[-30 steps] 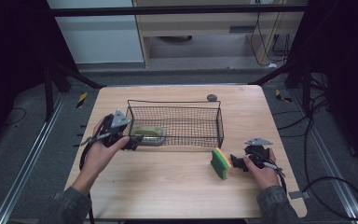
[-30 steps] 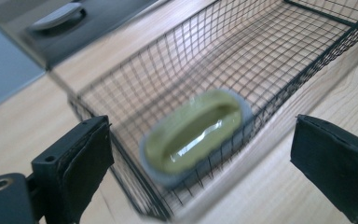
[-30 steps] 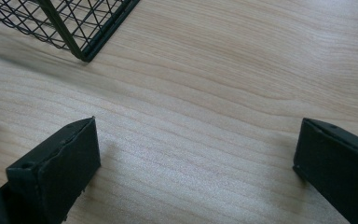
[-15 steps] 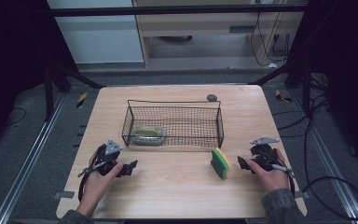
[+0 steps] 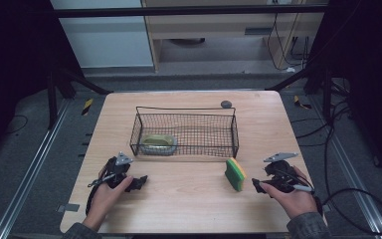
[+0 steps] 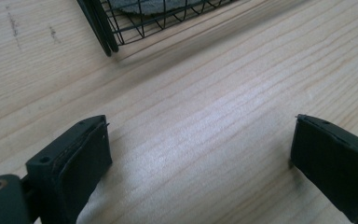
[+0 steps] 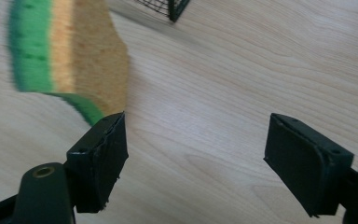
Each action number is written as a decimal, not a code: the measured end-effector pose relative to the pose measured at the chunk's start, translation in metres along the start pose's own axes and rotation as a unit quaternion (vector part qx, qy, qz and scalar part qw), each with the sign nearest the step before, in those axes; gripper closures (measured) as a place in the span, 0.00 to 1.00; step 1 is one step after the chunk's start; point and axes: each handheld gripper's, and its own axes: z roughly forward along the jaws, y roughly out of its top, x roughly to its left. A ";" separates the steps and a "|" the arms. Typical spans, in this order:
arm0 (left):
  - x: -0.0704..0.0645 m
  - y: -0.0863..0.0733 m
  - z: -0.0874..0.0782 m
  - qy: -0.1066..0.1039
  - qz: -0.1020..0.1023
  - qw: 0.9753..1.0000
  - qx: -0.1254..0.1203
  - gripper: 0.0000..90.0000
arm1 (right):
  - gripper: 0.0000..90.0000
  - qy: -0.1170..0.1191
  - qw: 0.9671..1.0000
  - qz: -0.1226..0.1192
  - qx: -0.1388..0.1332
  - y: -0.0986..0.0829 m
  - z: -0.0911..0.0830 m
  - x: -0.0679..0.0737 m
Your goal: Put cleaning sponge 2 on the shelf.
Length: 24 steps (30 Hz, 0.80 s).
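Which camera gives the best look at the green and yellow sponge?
The high view: the whole sponge shows on the table, beside the basket. The right gripper view shows it close but cut off at the frame's edge.

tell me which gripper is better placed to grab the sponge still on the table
Right. The right gripper is open beside the sponge; the left gripper is across the table.

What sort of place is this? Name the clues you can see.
Probably a lab or test workspace: a wooden table between dark frame posts, loose cables on the grey floor, and a handheld tool in each hand.
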 end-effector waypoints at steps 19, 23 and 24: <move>0.001 -0.003 0.007 0.002 0.010 1.000 -0.029 0.00 | 0.17 0.041 0.998 -0.041 0.034 0.055 -0.022 0.046; 0.000 -0.003 0.007 0.003 0.008 1.000 -0.030 0.00 | 0.17 0.037 0.997 -0.047 0.053 0.063 -0.016 0.055; 0.000 -0.003 0.007 0.003 0.008 1.000 -0.030 0.00 | 0.17 0.036 0.997 -0.047 0.059 0.065 -0.013 0.056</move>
